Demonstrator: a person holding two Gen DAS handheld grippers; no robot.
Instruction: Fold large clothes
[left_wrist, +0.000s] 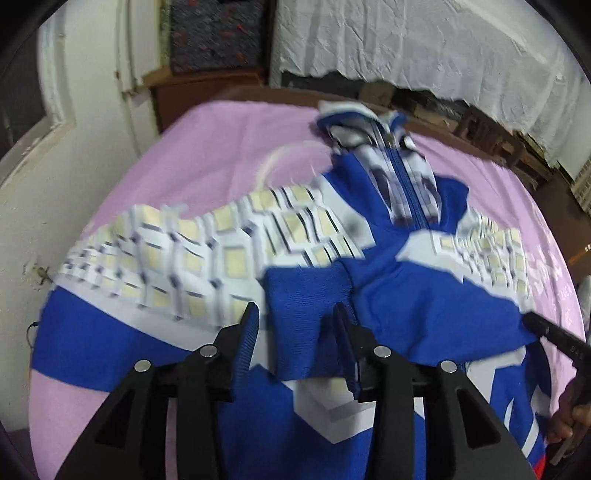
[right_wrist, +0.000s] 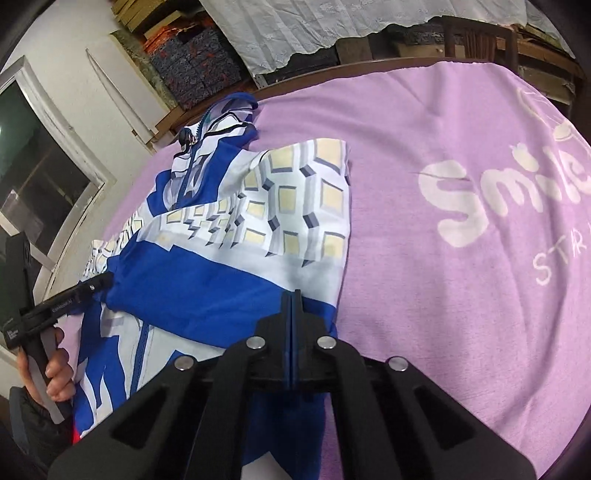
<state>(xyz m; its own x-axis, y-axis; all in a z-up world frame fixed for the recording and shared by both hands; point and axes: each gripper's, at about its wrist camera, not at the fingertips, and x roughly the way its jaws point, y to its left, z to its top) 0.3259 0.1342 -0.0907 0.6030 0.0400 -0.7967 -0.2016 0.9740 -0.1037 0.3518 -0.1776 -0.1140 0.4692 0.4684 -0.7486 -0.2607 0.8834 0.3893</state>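
A lilac cloth (right_wrist: 424, 129) covers the table. On it, toward the window (right_wrist: 33, 155) side, lies a blue and white zip jacket (right_wrist: 207, 266). Left tongs (left_wrist: 295, 332) stand partly open astride a blue sleeve cuff (left_wrist: 306, 295). Right tongs (right_wrist: 291, 299), pressed shut, rest at the jacket's edge.

Your jacket (right_wrist: 229, 229) lies spread on the cloth-covered counter (right_wrist: 424, 277), collar toward the far edge, zip running away from you; one sleeve (left_wrist: 177, 251) stretches out to the left in your left view, the other is folded in over the chest; your left gripper (left_wrist: 295, 332) sits over the near part with a cuff (left_wrist: 306, 314) between its fingers; your right gripper (right_wrist: 292, 306) is at the jacket's right edge, bare cloth beyond it to the right; shelves stand behind the counter.
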